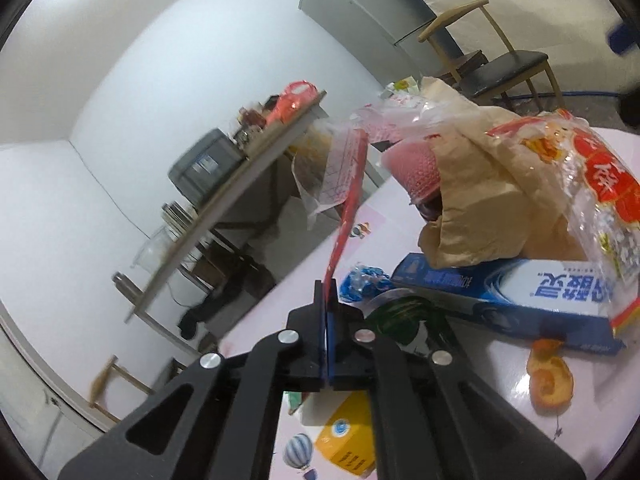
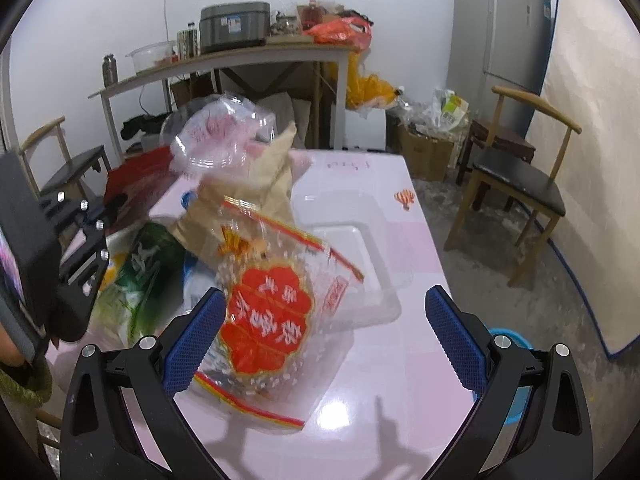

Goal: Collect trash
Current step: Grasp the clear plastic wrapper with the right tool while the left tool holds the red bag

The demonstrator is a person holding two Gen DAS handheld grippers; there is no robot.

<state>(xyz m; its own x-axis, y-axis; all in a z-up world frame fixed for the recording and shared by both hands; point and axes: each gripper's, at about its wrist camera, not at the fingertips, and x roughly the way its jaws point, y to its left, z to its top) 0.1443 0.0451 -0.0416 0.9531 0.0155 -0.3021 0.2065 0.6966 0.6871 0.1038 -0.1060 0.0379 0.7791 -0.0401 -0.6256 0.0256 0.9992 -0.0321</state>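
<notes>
Left gripper (image 1: 327,300): fingers pressed fully together, clamped on the near edge of a red-and-clear plastic wrapper (image 1: 347,208). Wrapper drawn up and away from the fingers toward the far side, lifted off the pink table (image 1: 500,380).

Right gripper (image 2: 324,336): blue-padded fingers (image 2: 196,336) spread wide, nothing between them pressed or held. Poised over the near part of the table (image 2: 360,392), just above a clear bag with a red flower-shaped label (image 2: 266,320); contact between left pad and bag cannot be told.

Trash heaped on the left half of the table. In the left wrist view: crumpled brown paper bag (image 1: 476,200) resting on a blue-and-white box (image 1: 516,292), pink mesh-like item (image 1: 416,164) beside the paper bag, blue crumpled wrapper (image 1: 362,282) near the box's left end, orange peel (image 1: 550,380) lying alone at the near right, yellow carton (image 1: 344,436) under the gripper. In the right wrist view: green wrapper (image 2: 148,272) at the left of the heap, clear plastic lid (image 2: 352,264) flat on the table to the right of the heap, blue bin (image 2: 508,384) partly visible below the table's right edge.

Left gripper also visible at the left edge of the right wrist view (image 2: 92,216), much blurred.
</notes>
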